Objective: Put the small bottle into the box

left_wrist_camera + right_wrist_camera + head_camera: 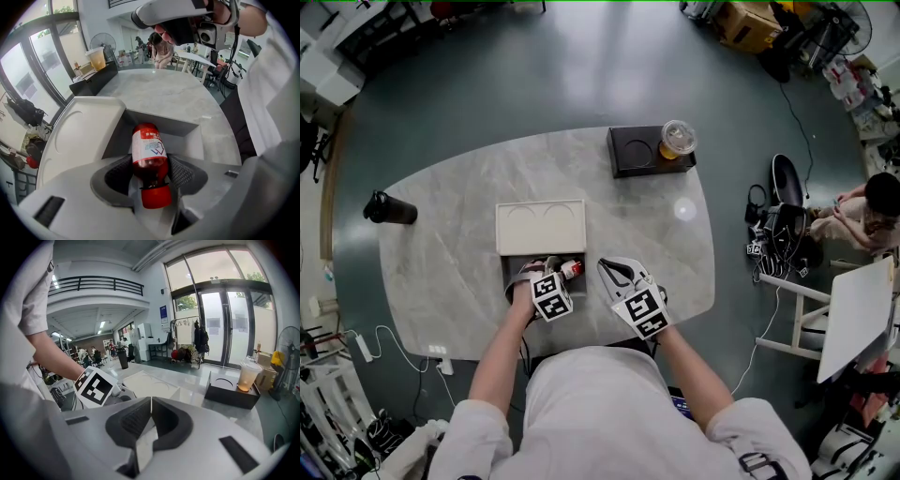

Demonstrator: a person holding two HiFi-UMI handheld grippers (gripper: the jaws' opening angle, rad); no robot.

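Left gripper [151, 169] jaws pinch bottle [148, 152] below its cap, body over open box [164, 123] at 12 o'clock. Right gripper [150, 414] jaws pressed together, empty. Risk: tilted bottle catches box wall on release.

1. You're standing at a pale, marble-look table [441, 253] with rounded ends. Take every bearing from it.
2. Around the table on all sides, the floor [581, 66] is smooth, dark grey-green.
3. Past the table's far side, tall glass doors [225, 319] are letting in bright daylight, with green leaves outside.
4. Between the table and those doors, there's a coat rack [199, 341] hung with dark garments.
5. High above the table's level, a balcony railing [93, 285] in black runs along a white wall. Strip lights [102, 325] glow beneath it.
6. Off the table's far corner stands a pedestal fan [287, 350].
7. To the table's right, a white board [853, 319] rests on a white frame, with dark cables [769, 239] between them.
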